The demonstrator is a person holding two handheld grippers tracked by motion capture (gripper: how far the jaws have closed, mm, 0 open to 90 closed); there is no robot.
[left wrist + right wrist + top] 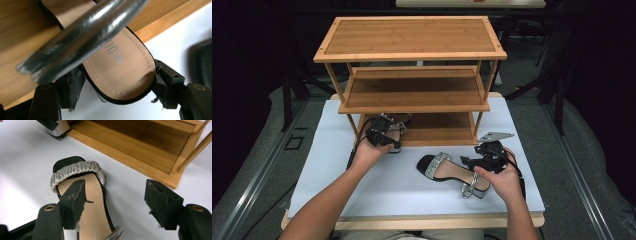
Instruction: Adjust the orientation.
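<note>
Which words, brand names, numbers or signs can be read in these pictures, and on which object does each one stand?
Nothing reads clearly.
Insole of the sandal held in the left claw: a printed mark and a round emblem, cropped by the silver strap and too blurred to read.
Insole of the sandal on the table: faint print, unreadable.
Wooden rack: no text.

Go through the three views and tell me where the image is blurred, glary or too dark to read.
High view: the room around the bamboo shelf rack is near black, while the white tabletop is evenly lit. Left gripper view: the silver strap is very close and blurred, with glare streaks; the sandal insole behind it is sharp. Right gripper view: crisp on the rhinestone band, soft shadows only.
</note>
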